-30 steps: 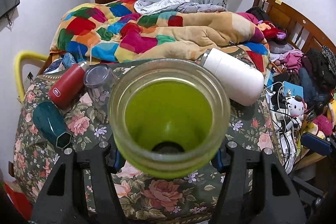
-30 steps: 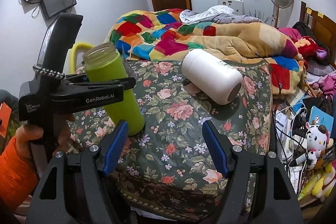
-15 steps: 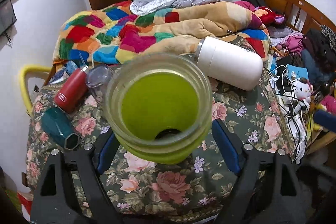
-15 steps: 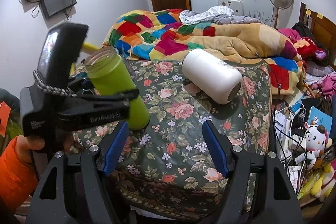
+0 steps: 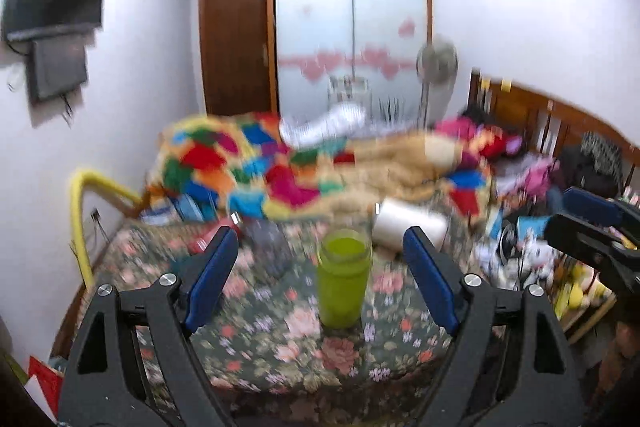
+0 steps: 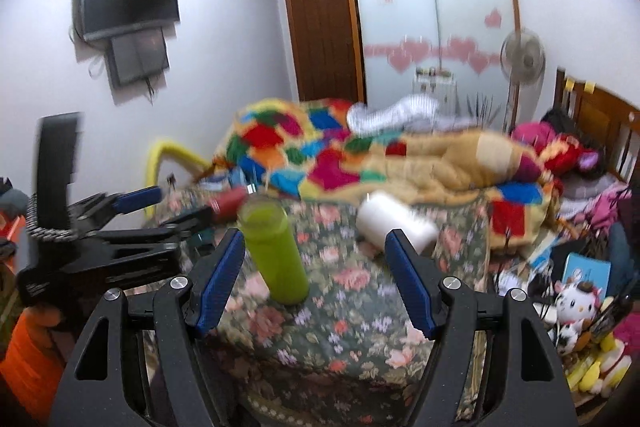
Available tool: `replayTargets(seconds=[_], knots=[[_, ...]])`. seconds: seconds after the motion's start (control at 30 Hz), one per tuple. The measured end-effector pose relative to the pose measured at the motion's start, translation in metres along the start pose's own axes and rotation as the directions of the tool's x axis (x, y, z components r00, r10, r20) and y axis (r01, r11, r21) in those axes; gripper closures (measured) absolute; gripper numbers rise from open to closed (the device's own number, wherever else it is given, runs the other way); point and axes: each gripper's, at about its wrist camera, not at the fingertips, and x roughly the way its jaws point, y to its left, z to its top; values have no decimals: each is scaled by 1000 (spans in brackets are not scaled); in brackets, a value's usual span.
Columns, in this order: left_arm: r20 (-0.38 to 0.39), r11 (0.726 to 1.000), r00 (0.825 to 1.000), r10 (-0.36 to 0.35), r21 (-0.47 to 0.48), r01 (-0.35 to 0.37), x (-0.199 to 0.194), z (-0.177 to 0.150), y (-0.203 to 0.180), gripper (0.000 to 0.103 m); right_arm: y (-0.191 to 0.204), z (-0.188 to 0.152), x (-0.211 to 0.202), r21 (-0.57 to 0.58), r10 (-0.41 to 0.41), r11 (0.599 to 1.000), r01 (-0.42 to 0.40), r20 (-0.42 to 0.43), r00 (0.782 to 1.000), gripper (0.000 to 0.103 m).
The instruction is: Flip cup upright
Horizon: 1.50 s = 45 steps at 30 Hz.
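Observation:
The green cup (image 5: 343, 281) stands upright with its open mouth up on the floral tablecloth (image 5: 280, 355). It also shows in the right wrist view (image 6: 276, 255). My left gripper (image 5: 320, 281) is open and empty, pulled back from the cup, which stands free between and beyond its blue pads. My right gripper (image 6: 314, 281) is open and empty, to the right of the cup and nearer than it. The left gripper also shows at the left of the right wrist view (image 6: 152, 211). Both views are motion-blurred.
A white cup (image 5: 408, 229) lies on its side behind the green one. A red bottle (image 6: 230, 201) and a clear cup (image 5: 266, 245) lie at the table's back left. A bed with a patchwork quilt (image 5: 280, 171) is behind. Toys and clutter (image 6: 576, 303) sit at the right.
My left gripper has let go of the green cup, opened, and pulled back and up. The cup now stands free on the table. My right gripper has also drawn back.

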Motion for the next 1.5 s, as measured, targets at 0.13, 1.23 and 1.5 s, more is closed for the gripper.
replayTargets(seconds=[0.13,1.23,1.5], knots=[[150,1000,988,25,-10,-24,-58,10,3,18,13,11,-36,18,26,999,-29,114,993,33],[284,995,955,84,-80,-64,-125,-15,2,0,44,-5,-87,3,-62,998,63,286,956,0],[276,995,957,85,-76,-66,-118,-15,3,0,44,-3,-84,5,-62,998,63,274,960,0]])
